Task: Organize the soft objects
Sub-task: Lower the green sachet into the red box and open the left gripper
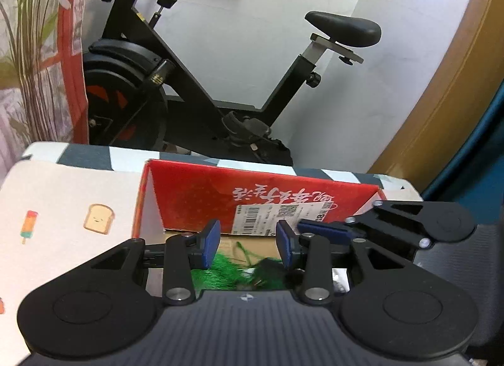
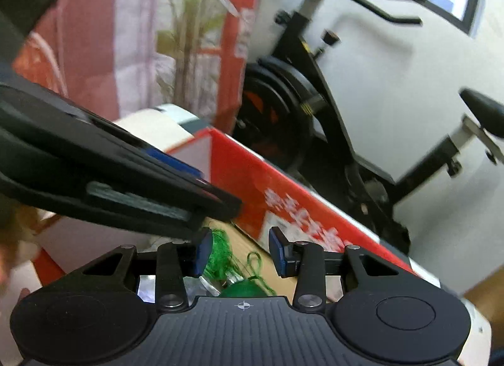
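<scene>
Both the left gripper [image 1: 248, 244] and right gripper [image 2: 239, 251] hung, jaws apart, over green yarn [image 1: 220, 274] (possibly touching it) inside the red box [image 1: 252, 196].

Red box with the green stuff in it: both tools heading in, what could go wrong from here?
1. The left tool and right tool sit very close over the same red box; they may collide.
2. The green fibres are loose and stringy; strands could snag a pad or only part of the bundle lifts.
3. The right wrist view is motion-blurred, so aiming at the fibres may be poor.
</scene>
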Action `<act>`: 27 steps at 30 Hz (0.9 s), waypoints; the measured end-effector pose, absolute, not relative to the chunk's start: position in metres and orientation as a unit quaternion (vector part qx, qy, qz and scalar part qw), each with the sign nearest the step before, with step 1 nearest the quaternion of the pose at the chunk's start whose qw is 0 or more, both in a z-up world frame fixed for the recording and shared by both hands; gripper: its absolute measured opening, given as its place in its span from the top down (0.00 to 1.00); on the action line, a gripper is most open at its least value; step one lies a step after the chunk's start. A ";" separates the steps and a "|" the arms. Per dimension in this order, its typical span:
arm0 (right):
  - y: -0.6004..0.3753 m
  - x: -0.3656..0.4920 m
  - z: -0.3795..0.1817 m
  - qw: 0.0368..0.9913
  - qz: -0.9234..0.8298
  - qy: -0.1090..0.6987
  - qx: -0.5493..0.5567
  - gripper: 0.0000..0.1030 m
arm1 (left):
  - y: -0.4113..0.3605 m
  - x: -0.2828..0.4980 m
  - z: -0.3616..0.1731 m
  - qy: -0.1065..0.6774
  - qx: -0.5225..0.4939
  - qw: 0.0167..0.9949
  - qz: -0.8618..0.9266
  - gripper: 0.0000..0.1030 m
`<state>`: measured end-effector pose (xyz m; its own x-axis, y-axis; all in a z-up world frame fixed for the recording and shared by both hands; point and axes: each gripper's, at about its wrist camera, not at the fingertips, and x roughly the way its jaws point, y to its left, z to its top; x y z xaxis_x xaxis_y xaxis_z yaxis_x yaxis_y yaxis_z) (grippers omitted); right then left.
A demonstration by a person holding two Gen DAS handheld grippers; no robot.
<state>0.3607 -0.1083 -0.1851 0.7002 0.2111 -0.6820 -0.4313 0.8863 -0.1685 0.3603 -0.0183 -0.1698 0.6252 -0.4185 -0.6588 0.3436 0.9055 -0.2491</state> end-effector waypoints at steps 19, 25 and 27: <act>-0.190 0.301 -0.172 0.936 0.073 0.345 -0.003 0.00 | -0.007 0.276 -0.124 0.284 0.053 0.946 -0.150 0.00; -0.204 0.260 -0.161 0.949 0.059 0.308 0.037 0.00 | 0.002 0.243 -0.113 0.260 0.049 0.956 -0.129 0.00; -0.205 0.245 -0.158 0.953 0.055 0.295 0.037 0.00 | 0.005 0.229 -0.110 0.249 0.049 0.959 -0.122 0.00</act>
<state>0.2455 -0.2053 -0.1576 0.8204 0.1276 -0.5574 -0.0839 0.9911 0.1035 0.2290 0.0055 -0.1099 0.8461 -0.2093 -0.4902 0.2584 0.9654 0.0338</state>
